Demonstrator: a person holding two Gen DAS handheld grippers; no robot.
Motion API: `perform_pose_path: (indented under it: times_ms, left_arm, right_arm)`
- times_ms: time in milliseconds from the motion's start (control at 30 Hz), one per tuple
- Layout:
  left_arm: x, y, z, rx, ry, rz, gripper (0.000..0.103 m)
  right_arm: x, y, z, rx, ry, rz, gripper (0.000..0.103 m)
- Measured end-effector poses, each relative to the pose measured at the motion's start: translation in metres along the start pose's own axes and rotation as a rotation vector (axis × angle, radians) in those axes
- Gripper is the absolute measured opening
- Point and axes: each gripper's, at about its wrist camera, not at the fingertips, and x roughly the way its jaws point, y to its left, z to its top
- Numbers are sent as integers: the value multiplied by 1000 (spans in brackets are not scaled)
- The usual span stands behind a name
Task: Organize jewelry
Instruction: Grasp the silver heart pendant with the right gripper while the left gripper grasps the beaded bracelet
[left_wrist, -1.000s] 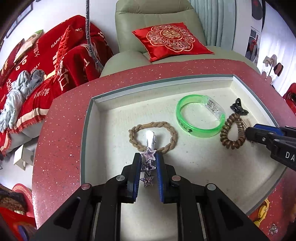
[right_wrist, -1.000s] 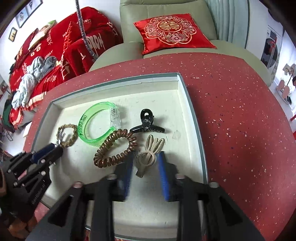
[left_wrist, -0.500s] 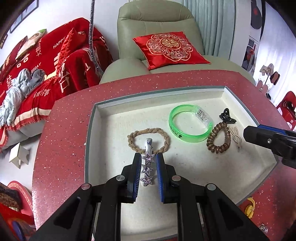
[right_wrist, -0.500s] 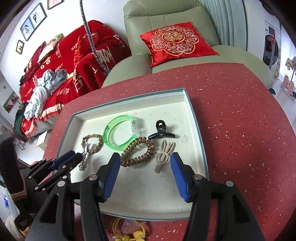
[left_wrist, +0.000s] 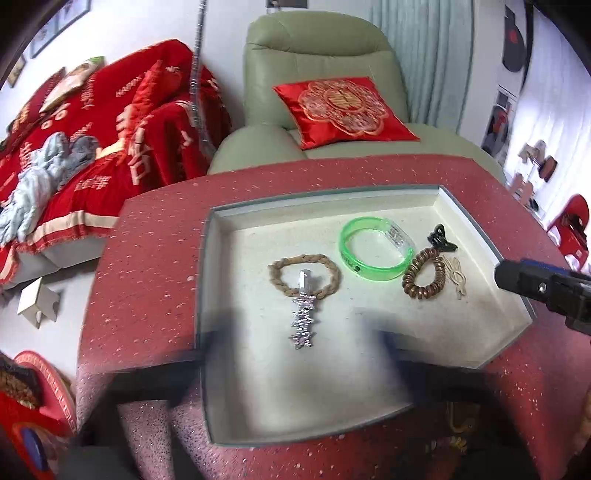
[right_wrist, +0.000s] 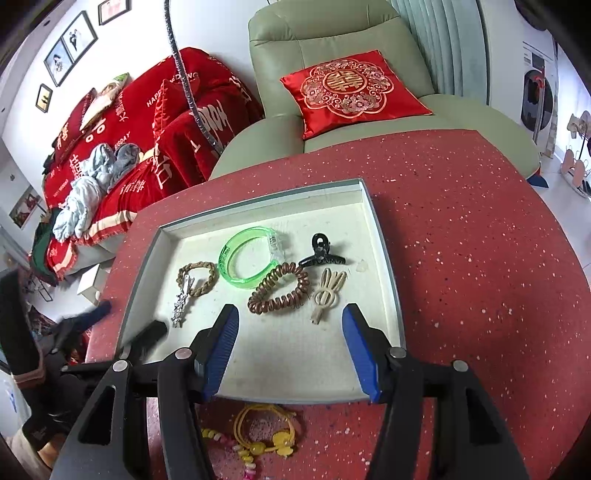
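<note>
Left wrist view shows the star hair clip (left_wrist: 303, 312) lying free on the tray (left_wrist: 480, 225) floor, its metal tip resting across the braided brown band (left_wrist: 304, 275) at about 12 o'clock from the stars. At 2 o'clock from it sits the green bangle (left_wrist: 375, 254), then the coiled brown hair tie (left_wrist: 424, 278), the beige clip (left_wrist: 457, 275) and the black claw clip (left_wrist: 441, 240) near the tray's 3 o'clock wall.

The left gripper (right_wrist: 125, 325) is only a dark motion smear in its own camera; from the right wrist view its fingers stand wide apart, holding nothing. The right gripper (right_wrist: 291, 354) hovers over the tray's 6 o'clock edge, jaws spread and empty.

By my reading, six pieces are in the tray, so most of the sorting looks done. On the red table (right_wrist: 480, 258), at 6 o'clock below the tray, a yellow beaded cord bracelet (right_wrist: 264, 434) lies outside with some small beads (right_wrist: 245, 465); that is likely what remains to be gathered.
</note>
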Motion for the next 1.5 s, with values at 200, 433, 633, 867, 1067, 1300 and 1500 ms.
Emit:
perform_pose_path:
  times_ms: [200, 433, 633, 867, 1067, 1300, 1500]
  left_arm:
    - [-18, 0, -4, 16, -37, 24, 103]
    - [-38, 8, -21, -8, -30, 13, 103]
    - [-50, 7, -45, -8, -10, -13, 103]
    - [-54, -4, -73, 0, 39, -66, 103]
    - [-51, -13, -91, 5, 75, -73, 103]
    - [-47, -22, -99, 15, 98, -73, 103]
    - [-40, -29, -102, 27, 118, -47, 103]
  right_arm:
    - [-13, -1, -8, 2, -8, 10, 73]
    - [-33, 0, -24, -5, -29, 37, 83]
    - [-49, 0, -43, -9, -48, 51, 85]
    - [-58, -5, -70, -9, -20, 51, 86]
    - [-57, -11, -96, -24, 49, 31, 86]
    - [-53, -13, -126, -85, 100, -29, 86]
    - [-51, -14, -137, -124, 114, -52, 86]
